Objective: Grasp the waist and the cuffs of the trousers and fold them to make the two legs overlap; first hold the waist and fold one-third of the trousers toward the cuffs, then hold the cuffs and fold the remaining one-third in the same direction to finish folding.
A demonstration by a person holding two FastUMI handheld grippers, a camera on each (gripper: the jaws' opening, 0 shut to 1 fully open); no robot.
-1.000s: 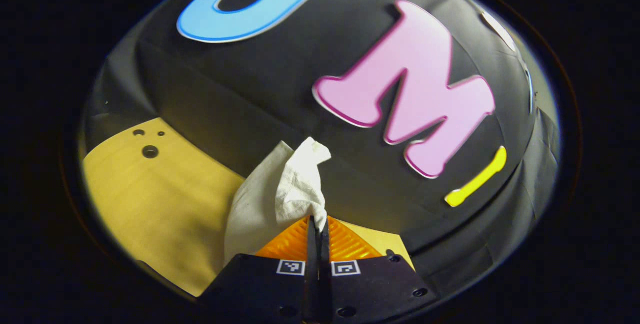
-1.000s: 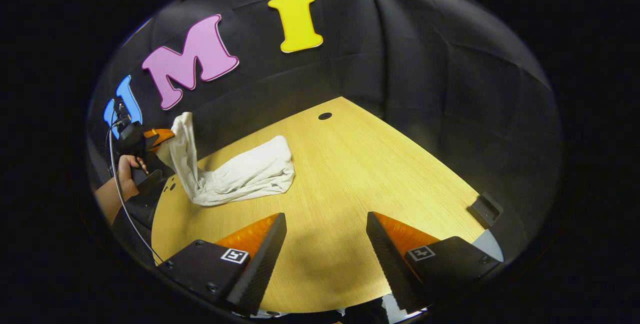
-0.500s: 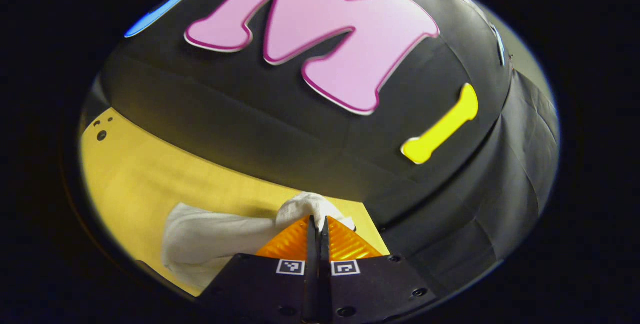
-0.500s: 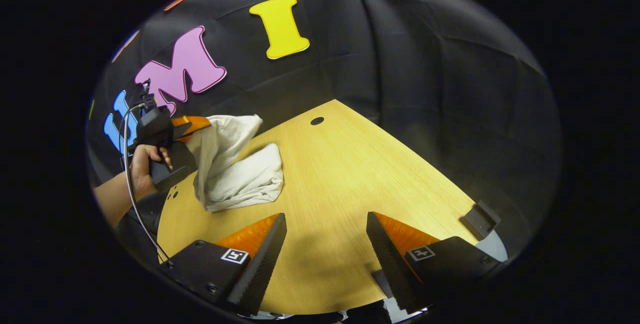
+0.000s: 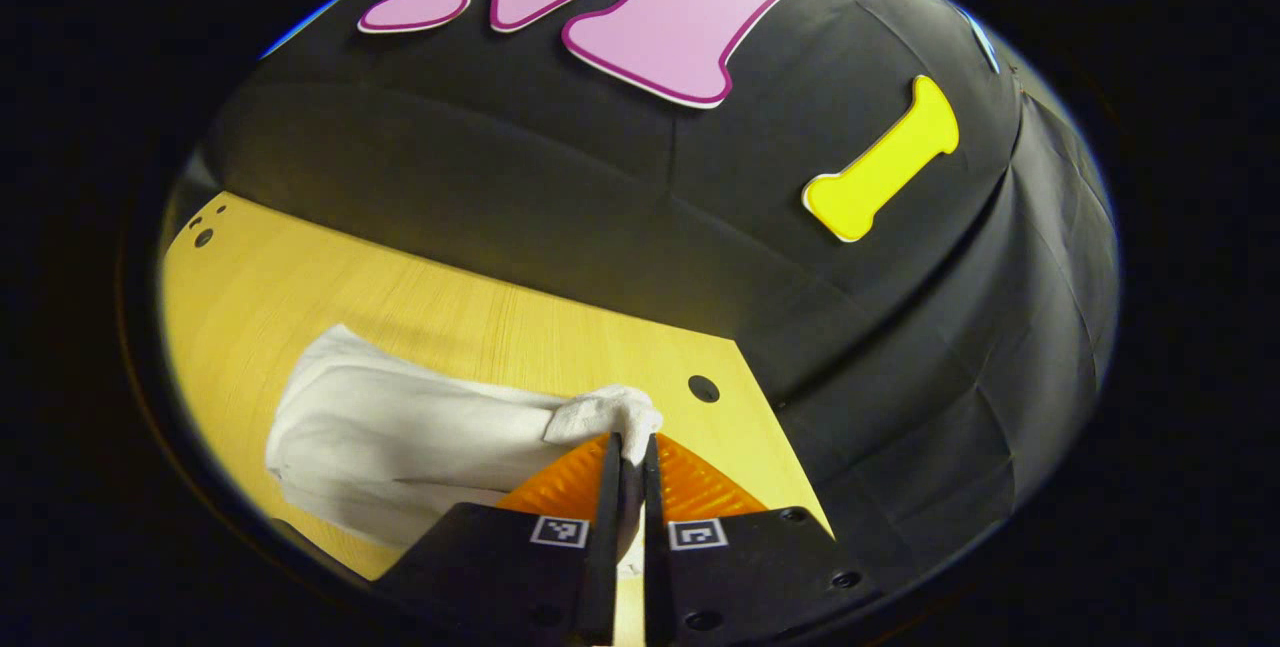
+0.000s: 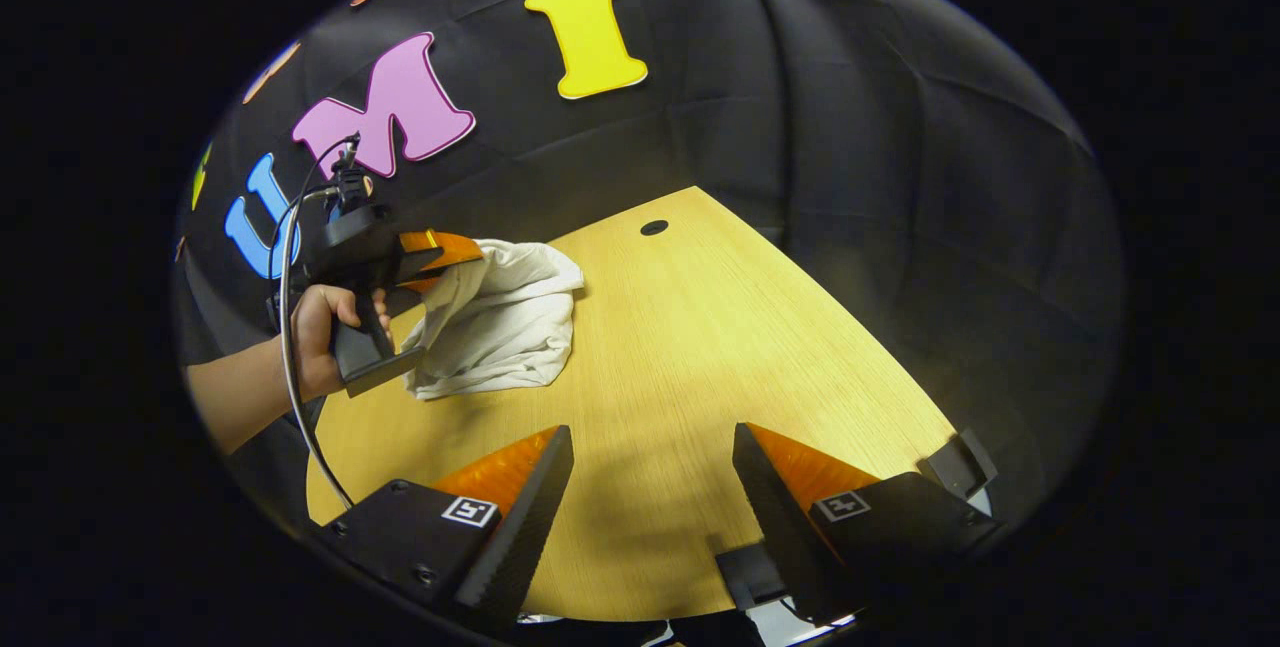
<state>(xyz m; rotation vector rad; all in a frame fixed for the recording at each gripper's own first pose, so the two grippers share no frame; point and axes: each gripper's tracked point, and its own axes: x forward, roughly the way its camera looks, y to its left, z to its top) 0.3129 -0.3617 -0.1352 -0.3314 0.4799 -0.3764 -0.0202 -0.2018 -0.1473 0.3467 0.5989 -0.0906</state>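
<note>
White trousers point(image 5: 400, 437) lie bunched on the wooden table point(image 5: 330, 297). My left gripper point(image 5: 627, 442) is shut on one end of the cloth, which pokes up between its fingers. In the right gripper view the same trousers point(image 6: 500, 327) sit folded over at the table's left, with the left gripper point(image 6: 465, 252) held by a hand point(image 6: 320, 322) carrying the cloth end over the pile. My right gripper point(image 6: 652, 447) hangs open above bare table near the front, well apart from the trousers.
A round cable hole point(image 6: 654, 227) sits near the table's far corner, also seen as a hole point(image 5: 703, 389) just right of the held cloth. A dark bracket point(image 6: 960, 462) is on the table's right edge. The black booth wall stands close behind.
The left gripper has carried the held cloth end down and across over the rest of the trousers, from hanging high to lying low on the pile. The right gripper has stayed open and barely moved.
</note>
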